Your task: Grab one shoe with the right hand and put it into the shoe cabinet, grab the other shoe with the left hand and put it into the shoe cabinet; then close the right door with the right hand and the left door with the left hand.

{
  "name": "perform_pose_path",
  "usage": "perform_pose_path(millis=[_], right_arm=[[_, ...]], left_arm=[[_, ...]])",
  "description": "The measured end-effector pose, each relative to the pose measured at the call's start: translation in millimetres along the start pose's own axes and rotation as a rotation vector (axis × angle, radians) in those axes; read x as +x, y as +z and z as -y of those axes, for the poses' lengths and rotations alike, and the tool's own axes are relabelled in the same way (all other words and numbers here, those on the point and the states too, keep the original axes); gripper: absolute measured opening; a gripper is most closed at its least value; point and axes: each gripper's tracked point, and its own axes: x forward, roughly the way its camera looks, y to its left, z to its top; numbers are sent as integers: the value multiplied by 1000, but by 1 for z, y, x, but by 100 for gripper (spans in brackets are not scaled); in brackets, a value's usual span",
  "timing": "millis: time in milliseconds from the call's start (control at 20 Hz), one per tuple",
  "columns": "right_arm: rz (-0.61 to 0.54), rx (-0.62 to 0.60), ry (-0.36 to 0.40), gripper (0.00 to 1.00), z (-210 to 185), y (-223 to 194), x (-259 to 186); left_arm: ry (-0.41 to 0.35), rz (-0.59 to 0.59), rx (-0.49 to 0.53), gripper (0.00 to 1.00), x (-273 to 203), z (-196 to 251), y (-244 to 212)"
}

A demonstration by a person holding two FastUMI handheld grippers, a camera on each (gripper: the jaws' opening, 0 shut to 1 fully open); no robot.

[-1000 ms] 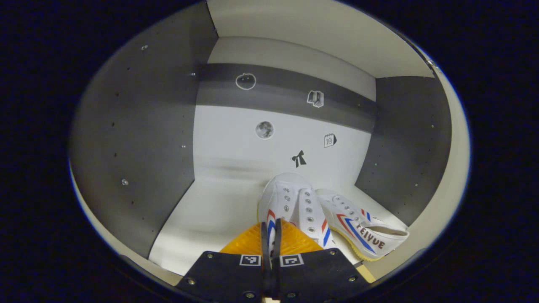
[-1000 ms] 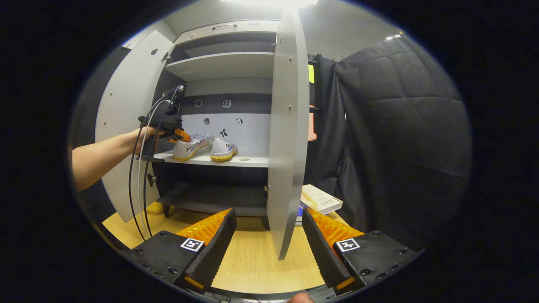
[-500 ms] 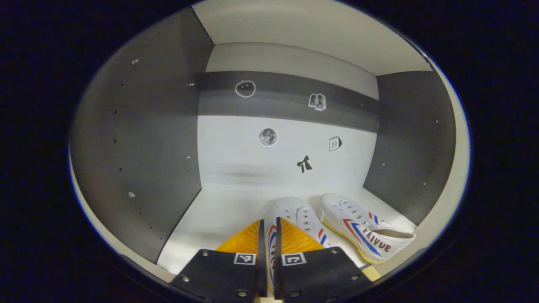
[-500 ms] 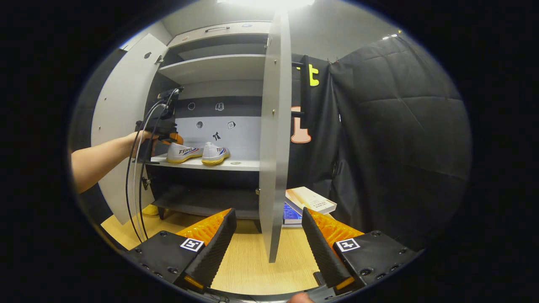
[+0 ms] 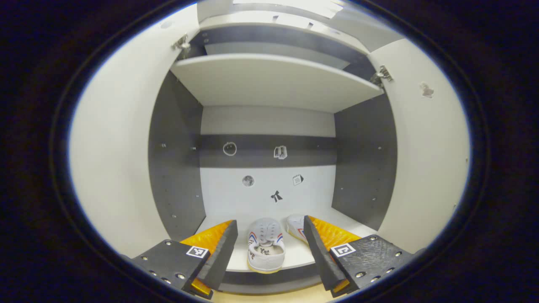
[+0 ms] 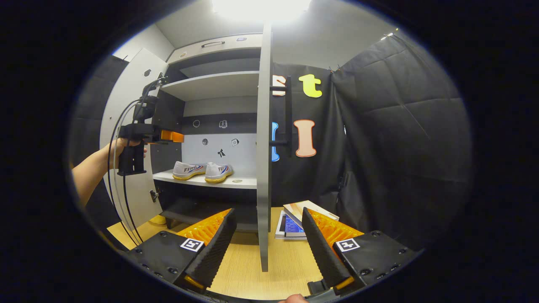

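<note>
Cabinet shelf carries two shoes, side by side, seemingly touching.

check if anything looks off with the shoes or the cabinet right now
Nothing stands out. Both shoes sit upright, side by side on the cabinet shelf, and both doors are open, not yet closed.

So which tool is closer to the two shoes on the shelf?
Left. The left tool hangs open just in front of the shoes, above their shelf. The right tool is farther back, open, astride the right door edge.
</note>
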Motion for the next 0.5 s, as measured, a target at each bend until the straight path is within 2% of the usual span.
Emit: perform_pose_path(millis=[250, 500], right_arm=[[51, 1, 74, 97, 8, 22, -12], [99, 7, 77, 96, 15, 44, -15]], left_arm=[[15, 40, 33, 90, -79, 13, 22], [37, 43, 37, 89, -154, 7, 25]])
